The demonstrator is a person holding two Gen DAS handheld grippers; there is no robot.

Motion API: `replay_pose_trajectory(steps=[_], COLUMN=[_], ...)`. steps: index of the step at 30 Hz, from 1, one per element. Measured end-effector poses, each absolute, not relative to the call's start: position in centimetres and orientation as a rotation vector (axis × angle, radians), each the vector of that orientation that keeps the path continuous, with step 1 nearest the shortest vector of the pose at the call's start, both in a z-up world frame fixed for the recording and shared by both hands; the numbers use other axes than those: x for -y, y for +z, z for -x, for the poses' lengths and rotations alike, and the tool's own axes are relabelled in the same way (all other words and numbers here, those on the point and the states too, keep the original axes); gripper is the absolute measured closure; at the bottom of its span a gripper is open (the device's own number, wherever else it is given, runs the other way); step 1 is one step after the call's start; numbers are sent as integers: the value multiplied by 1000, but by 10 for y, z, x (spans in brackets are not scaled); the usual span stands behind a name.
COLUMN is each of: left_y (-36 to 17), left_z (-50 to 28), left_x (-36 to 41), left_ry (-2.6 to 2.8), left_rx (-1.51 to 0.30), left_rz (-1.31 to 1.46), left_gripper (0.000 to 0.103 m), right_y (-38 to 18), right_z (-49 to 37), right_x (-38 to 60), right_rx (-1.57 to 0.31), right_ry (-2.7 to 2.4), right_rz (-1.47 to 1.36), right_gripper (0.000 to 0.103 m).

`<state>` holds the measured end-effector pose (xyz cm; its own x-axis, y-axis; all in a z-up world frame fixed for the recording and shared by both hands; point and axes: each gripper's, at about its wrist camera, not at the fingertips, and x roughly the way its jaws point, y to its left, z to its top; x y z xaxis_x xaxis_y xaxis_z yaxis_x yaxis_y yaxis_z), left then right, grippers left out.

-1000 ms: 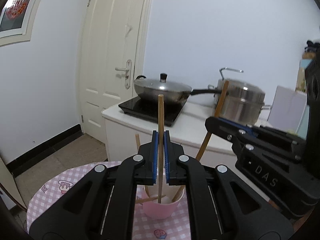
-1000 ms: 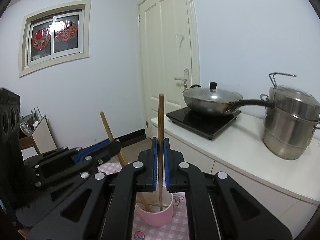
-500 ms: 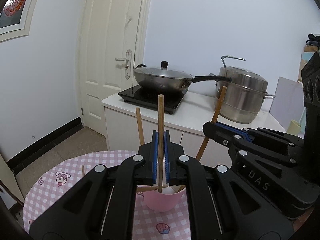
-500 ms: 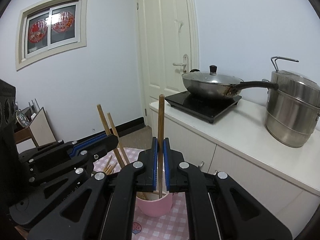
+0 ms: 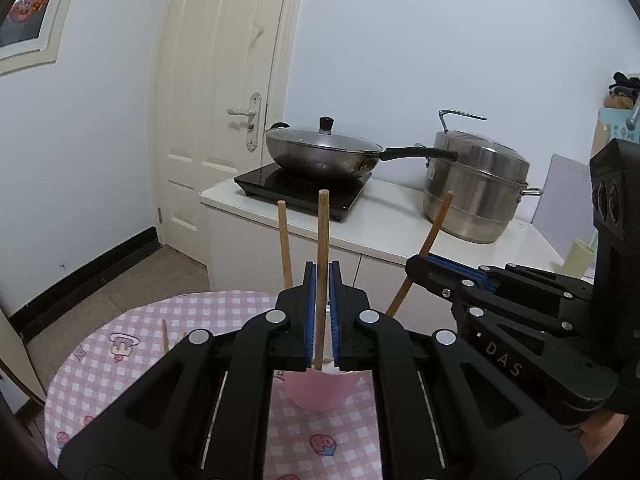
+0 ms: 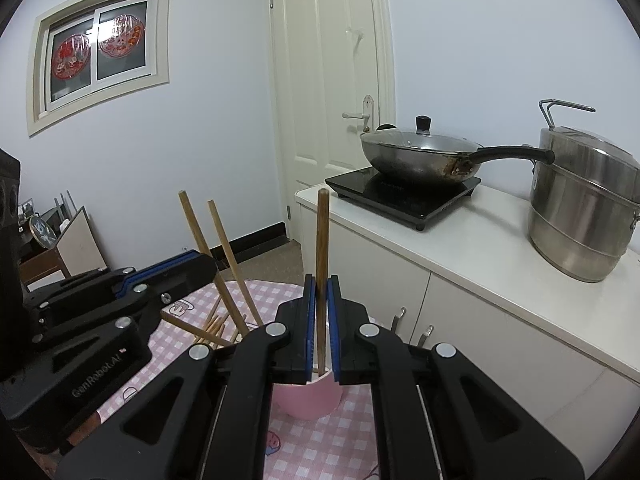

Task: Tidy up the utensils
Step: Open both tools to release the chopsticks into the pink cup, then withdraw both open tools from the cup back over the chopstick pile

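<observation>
**Left claw lets go of its stick over the cup**

Left wrist view: The left claw [image 5: 322,269] has just been opening. Its blue pads now stand a little apart, and a thin gap shows on each side of the light stick [image 5: 323,232] that is upright between them. A second ago the pads were pressed on this stick. Its lower end is already inside the pink cup [image 5: 316,394], so I judge that the stick is being dropped there and that this one is nearly done. A second stick [image 5: 285,240] leans in the cup, just left of it. To the right of the cup comes the right claw [image 5: 416,268], with a slanted stick [image 5: 436,224] in it. The cup stands on the checked counter [image 5: 120,380].

Right wrist view: The right claw is pressed together on a dark stick, which stands upright directly above the cup. Its lower end reaches about to the rim; whether it is inside I cannot tell. Compared with a second ago, the cup lies closer under this claw, so the claw has come down. Left of the cup some loose sticks [image 6: 208,326] lie on the counter, so more work is left.

Probably the right stick is the next one to release.
</observation>
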<state>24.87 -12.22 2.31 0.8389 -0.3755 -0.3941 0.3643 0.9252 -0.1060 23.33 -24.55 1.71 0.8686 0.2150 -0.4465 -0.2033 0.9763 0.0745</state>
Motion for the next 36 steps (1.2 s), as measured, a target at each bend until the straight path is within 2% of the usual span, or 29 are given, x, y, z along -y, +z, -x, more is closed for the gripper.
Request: replay_pose_trajectory(steps=[1, 2, 3, 7, 18, 22, 36], left_y=[24, 26, 27, 34, 36, 33, 14], left_z=[-247, -245, -242, -232, -206, -196, -178], left_x=[121, 119, 115, 109, 95, 87, 50], left_ry=[-397, -400, -401, -402, -361, -328, -244], left_rx=[-423, -423, -415, -397, -366, -361, -380], left_rz=[28, 33, 48, 51, 16, -10, -46], left_gripper=[82, 64, 52, 52, 52, 52, 52], right_y=[17, 18, 18, 21, 23, 23, 8], right_z=[-232, -231, -229, -221, -204, -195, -171], right_x=[245, 246, 246, 244, 241, 240, 220], right_rx=[-471, -472, -471, -464, -458, -451, -474], right_ry=[219, 221, 223, 227, 242, 251, 302], right_rz=[-28, -30, -30, -28, -20, -20, 5], right_gripper=[98, 98, 97, 90, 86, 81, 80])
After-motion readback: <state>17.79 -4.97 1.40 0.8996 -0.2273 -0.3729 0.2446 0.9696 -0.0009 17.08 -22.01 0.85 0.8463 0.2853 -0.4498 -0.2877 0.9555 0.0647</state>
